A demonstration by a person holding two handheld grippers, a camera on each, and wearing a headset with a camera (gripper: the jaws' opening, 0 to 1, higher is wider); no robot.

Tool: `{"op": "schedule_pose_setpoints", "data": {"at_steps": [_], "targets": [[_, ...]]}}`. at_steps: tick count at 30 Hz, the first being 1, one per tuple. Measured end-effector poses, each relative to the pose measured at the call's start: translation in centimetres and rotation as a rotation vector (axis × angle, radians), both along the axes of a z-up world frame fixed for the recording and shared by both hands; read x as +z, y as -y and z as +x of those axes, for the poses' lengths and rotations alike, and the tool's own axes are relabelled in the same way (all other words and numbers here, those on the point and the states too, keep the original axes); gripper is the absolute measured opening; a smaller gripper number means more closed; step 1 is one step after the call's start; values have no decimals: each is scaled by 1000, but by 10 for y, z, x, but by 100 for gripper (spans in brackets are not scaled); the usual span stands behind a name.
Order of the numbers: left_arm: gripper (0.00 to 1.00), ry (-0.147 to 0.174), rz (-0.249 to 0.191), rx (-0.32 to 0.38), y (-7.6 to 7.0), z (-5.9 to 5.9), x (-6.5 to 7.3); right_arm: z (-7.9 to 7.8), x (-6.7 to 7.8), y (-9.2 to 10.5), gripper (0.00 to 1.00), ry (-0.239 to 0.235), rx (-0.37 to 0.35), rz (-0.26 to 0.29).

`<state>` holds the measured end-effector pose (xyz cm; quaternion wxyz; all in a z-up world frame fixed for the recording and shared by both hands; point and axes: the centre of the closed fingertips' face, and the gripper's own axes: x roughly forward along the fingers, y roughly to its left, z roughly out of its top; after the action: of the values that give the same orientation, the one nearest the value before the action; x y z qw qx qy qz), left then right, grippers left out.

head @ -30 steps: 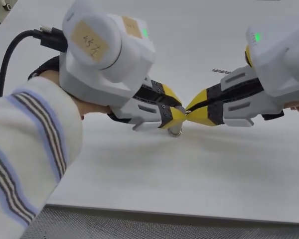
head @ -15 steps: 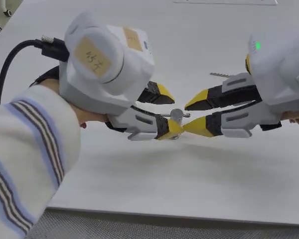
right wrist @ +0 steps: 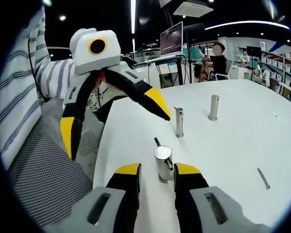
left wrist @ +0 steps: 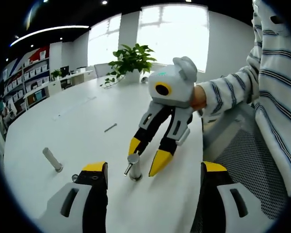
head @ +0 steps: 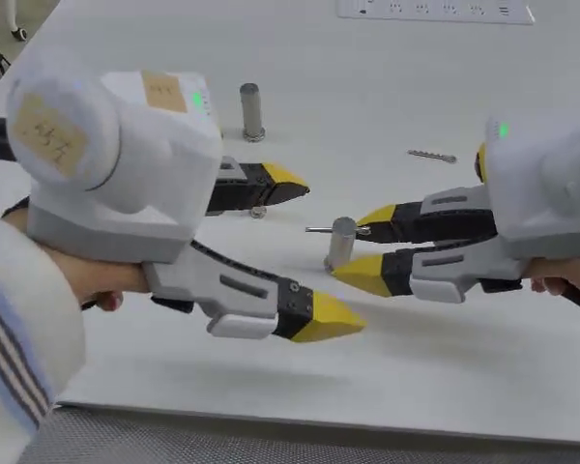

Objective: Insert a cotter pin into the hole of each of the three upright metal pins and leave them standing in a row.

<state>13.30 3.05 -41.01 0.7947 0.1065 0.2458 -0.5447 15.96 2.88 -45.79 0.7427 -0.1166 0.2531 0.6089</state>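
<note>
An upright metal pin (head: pixel 340 242) stands on the white table (head: pixel 271 387) with a cotter pin (head: pixel 319 229) through its hole, sticking out to the left. My right gripper (head: pixel 347 247) is open, its yellow tips on either side of this pin (right wrist: pixel 163 162). My left gripper (head: pixel 333 256) is wide open and drawn back to the left, holding nothing; the pin (left wrist: pixel 133 167) stands ahead of its jaws. A second bare pin (head: pixel 251 111) stands farther back, and a third pin (right wrist: pixel 179 121) stands between them, partly hidden by the left jaw in the head view.
A loose cotter pin (head: pixel 432 155) lies on the table at the back right. A power strip (head: pixel 435 10) runs along the far edge. The table's front edge meets a mesh surface (head: pixel 271 440). A potted plant (left wrist: pixel 128 60) stands far off.
Both grippers were shut together at the pin's top; both have opened. The left gripper has pulled back to the left, leaving the pin standing with the cotter pin in it. The head camera shifted.
</note>
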Motion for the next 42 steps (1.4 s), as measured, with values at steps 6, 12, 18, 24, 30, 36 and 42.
{"op": "schedule_pose_setpoints", "data": {"at_steps": [6, 12, 18, 24, 30, 36, 42], "targets": [[98, -50, 16, 39, -15, -13, -10, -1, 0, -7, 25, -20, -8, 33], [99, -84, 14, 73, -26, -25, -19, -2, -3, -13, 29, -32, -7, 58], [99, -105, 27, 118, -35, -26, -24, 0, -5, -19, 28, -20, 1, 84], [99, -82, -11, 156, -37, -21, -17, 5, -6, -18, 21, 2, 11, 69], [99, -76, -2, 165, -40, -19, -17, 8, -8, -17, 11, 48, 29, 51], [98, -80, -2, 170, -40, -18, -16, 8, -8, -17, 10, 67, 50, 58], [97, -82, 3, 174, -41, -18, -17, 10, -7, -14, 9, 105, 71, 40]]}}
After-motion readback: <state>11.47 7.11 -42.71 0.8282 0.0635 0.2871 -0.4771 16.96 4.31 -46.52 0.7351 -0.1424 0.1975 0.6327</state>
